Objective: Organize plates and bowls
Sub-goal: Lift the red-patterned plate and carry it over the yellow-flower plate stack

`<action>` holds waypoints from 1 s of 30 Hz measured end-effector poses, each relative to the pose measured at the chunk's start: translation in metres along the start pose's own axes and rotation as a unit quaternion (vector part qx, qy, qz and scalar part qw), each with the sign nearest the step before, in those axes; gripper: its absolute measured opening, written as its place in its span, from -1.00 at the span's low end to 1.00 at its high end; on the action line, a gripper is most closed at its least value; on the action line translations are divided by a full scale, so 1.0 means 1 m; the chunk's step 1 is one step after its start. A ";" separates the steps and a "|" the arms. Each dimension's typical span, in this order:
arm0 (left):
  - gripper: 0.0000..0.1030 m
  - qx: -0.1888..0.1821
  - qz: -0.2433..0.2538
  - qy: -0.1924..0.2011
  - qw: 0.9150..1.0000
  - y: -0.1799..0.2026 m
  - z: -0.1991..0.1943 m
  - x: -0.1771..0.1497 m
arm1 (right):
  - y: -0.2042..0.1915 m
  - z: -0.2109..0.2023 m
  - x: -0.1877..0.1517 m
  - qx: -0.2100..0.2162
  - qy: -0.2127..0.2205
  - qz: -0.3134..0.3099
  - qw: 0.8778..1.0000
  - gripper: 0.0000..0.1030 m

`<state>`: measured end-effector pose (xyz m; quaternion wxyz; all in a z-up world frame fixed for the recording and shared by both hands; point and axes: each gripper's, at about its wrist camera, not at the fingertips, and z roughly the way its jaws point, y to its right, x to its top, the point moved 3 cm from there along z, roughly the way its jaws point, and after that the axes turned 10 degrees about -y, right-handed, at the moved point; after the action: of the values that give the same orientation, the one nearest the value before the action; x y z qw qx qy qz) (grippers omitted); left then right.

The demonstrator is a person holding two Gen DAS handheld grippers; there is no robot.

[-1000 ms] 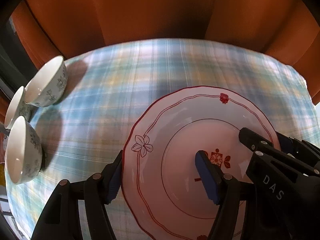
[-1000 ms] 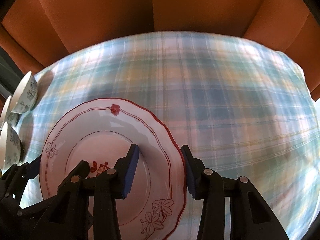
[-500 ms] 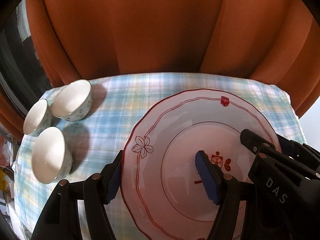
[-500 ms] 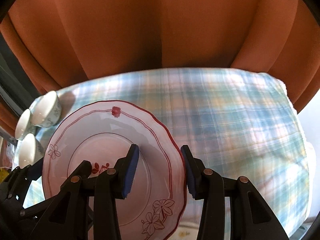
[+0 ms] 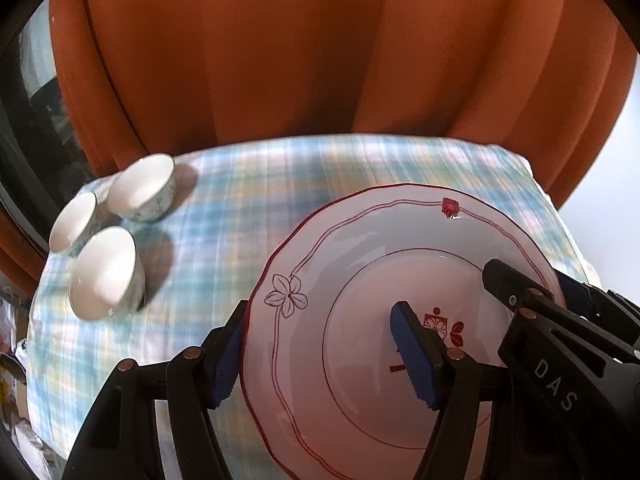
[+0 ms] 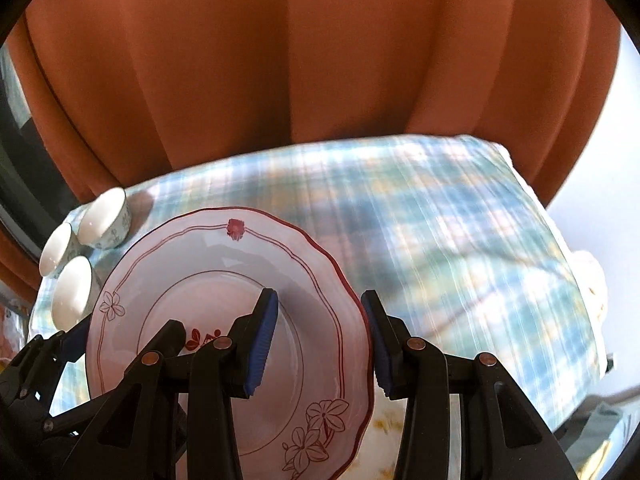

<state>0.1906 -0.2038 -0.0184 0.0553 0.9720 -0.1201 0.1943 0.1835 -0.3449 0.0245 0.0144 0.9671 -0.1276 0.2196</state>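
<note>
Both grippers are on the plate (image 5: 360, 280) — the left gripper (image 5: 326, 354) straddles its left rim, one blue pad under the edge and one on the face, and the right gripper (image 6: 320, 342) clamps the right rim the same way. The plate hangs tilted above the checked tablecloth (image 6: 440, 220), clear of it. Three small bowls (image 5: 116, 232) sit clustered at the cloth's far left corner — orange curtain (image 5: 320, 60) behind.

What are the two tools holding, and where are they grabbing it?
Both hold one plate by its rim: the left tool on its left edge, the right tool on its right edge.
</note>
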 end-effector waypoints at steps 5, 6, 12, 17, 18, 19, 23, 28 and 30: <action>0.36 0.007 0.013 -0.012 1.000 0.015 -0.001 -0.020 | 0.014 0.001 -0.026 -0.001 -0.015 0.006 1.000 -0.10; 0.37 0.008 0.014 -0.015 1.000 0.019 0.001 -0.023 | 0.018 0.002 -0.031 0.000 -0.019 0.005 1.000 -0.10; 0.37 0.008 0.010 -0.035 0.999 0.038 0.008 -0.043 | 0.041 0.009 -0.048 0.004 -0.040 0.001 0.999 -0.10; 0.37 0.006 0.001 -0.056 0.998 0.055 0.023 -0.061 | 0.061 0.024 -0.061 0.004 -0.063 -0.008 0.998 -0.10; 0.37 0.008 0.000 -0.060 0.998 0.059 0.027 -0.066 | 0.066 0.027 -0.065 0.004 -0.067 -0.011 0.998 -0.10; 0.37 0.010 -0.001 -0.063 0.998 0.062 0.030 -0.068 | 0.071 0.031 -0.068 0.005 -0.072 -0.012 0.997 -0.10; 0.37 0.014 -0.012 -0.073 0.997 0.070 0.040 -0.075 | 0.081 0.044 -0.077 0.010 -0.085 -0.023 0.996 -0.10; 0.37 0.017 -0.032 -0.086 0.996 0.074 0.049 -0.081 | 0.085 0.054 -0.081 0.016 -0.096 -0.037 0.995 -0.10; 0.37 0.020 -0.038 -0.088 0.995 0.074 0.052 -0.082 | 0.087 0.058 -0.080 0.018 -0.099 -0.044 0.994 -0.10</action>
<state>0.1167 -0.2659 -0.0936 0.0329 0.9901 -0.0834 0.1081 0.1159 -0.4142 -0.0645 -0.0057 0.9890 -0.0813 0.1237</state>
